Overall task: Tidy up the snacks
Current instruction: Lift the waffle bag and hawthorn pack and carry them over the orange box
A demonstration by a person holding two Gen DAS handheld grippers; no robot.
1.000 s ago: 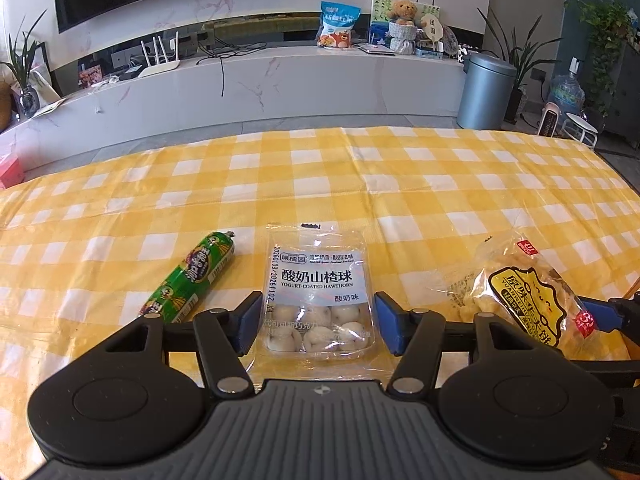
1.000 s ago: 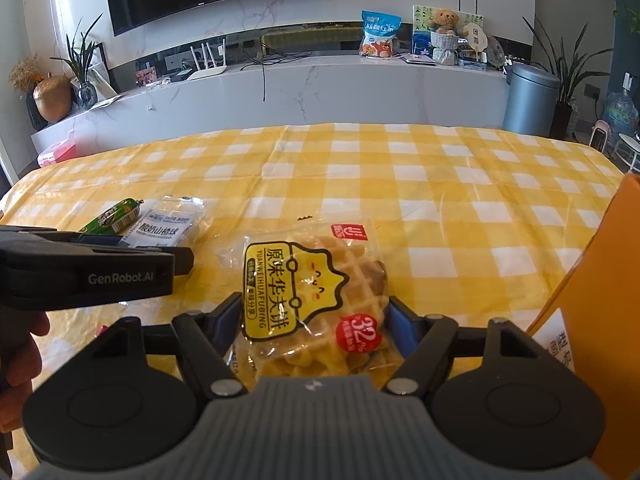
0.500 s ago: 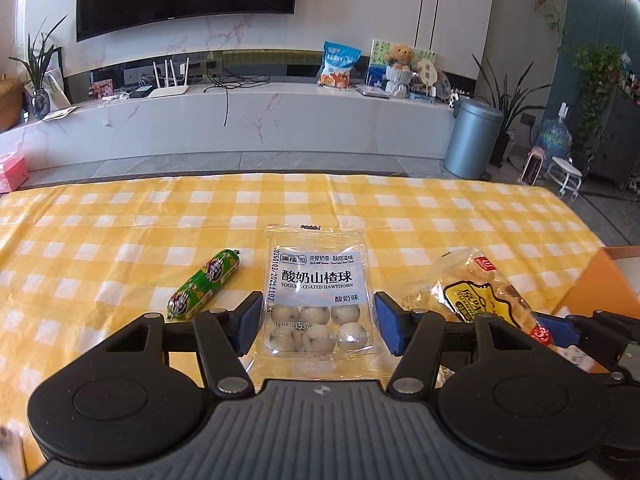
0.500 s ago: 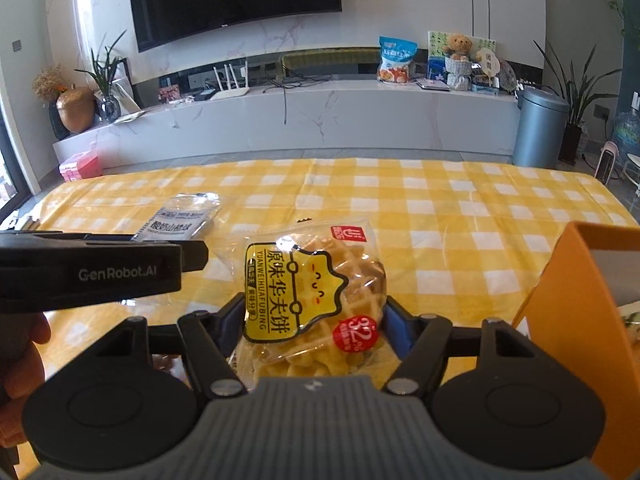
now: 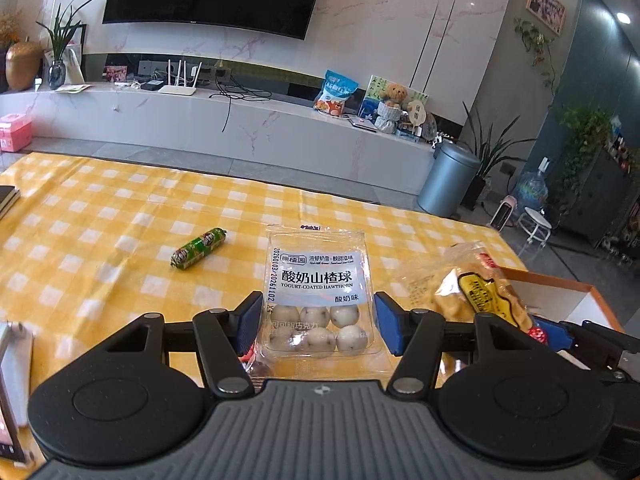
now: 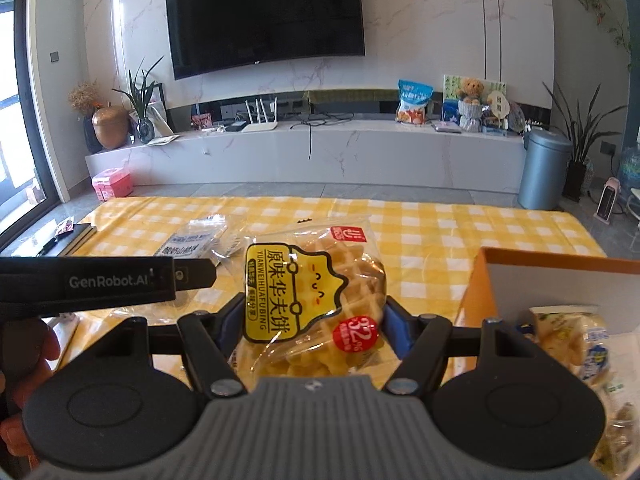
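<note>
Now waffle pack [image 6: 316, 300] between right hand-held gripper [image 6: 316, 320] fingers

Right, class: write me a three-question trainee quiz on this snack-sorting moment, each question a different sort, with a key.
1. True or false: the right gripper grips the waffle pack.
2. What does the left gripper hold? A) green sausage B) hawthorn ball pack C) nothing
3. Fill in: the orange box sits to the waffle pack's ____.

Key: 1 true; 2 B; 3 right.
</note>
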